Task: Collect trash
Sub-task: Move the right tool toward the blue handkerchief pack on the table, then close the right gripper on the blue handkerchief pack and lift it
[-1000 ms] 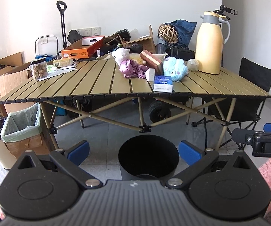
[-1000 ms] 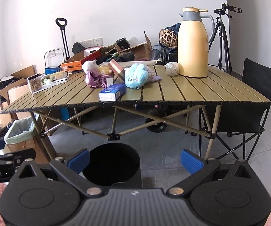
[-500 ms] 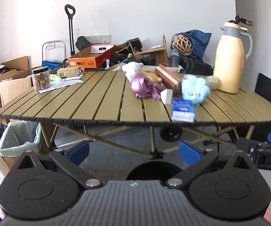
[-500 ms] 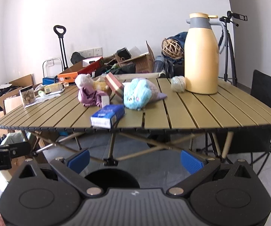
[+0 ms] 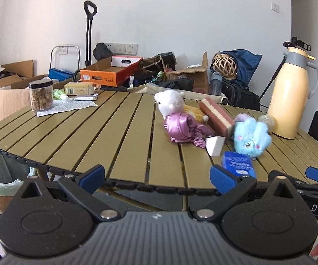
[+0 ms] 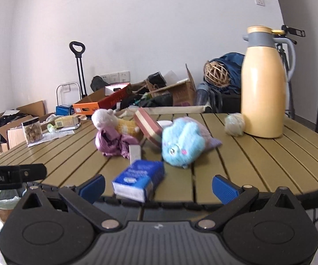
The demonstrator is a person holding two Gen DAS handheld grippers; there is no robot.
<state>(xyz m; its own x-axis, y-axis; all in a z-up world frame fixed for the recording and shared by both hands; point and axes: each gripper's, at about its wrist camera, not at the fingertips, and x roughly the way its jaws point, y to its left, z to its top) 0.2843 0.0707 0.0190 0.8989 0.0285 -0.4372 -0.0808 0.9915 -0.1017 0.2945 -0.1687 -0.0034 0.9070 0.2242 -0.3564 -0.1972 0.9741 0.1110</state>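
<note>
While both tongs, left (image 5: 156, 176) and right (image 6: 158, 186), gape empty, a blue packet (image 6: 139, 180) lies at twelve o'clock on the surface (image 5: 105, 137).

table (image 5: 119, 132) olive | plush (image 6: 182, 144) light blue | jug (image 6: 262, 88) cream, grey

Left gripper (image 5: 156, 176) and right gripper (image 6: 157, 186) (seemingly level) gape, empty.
</note>
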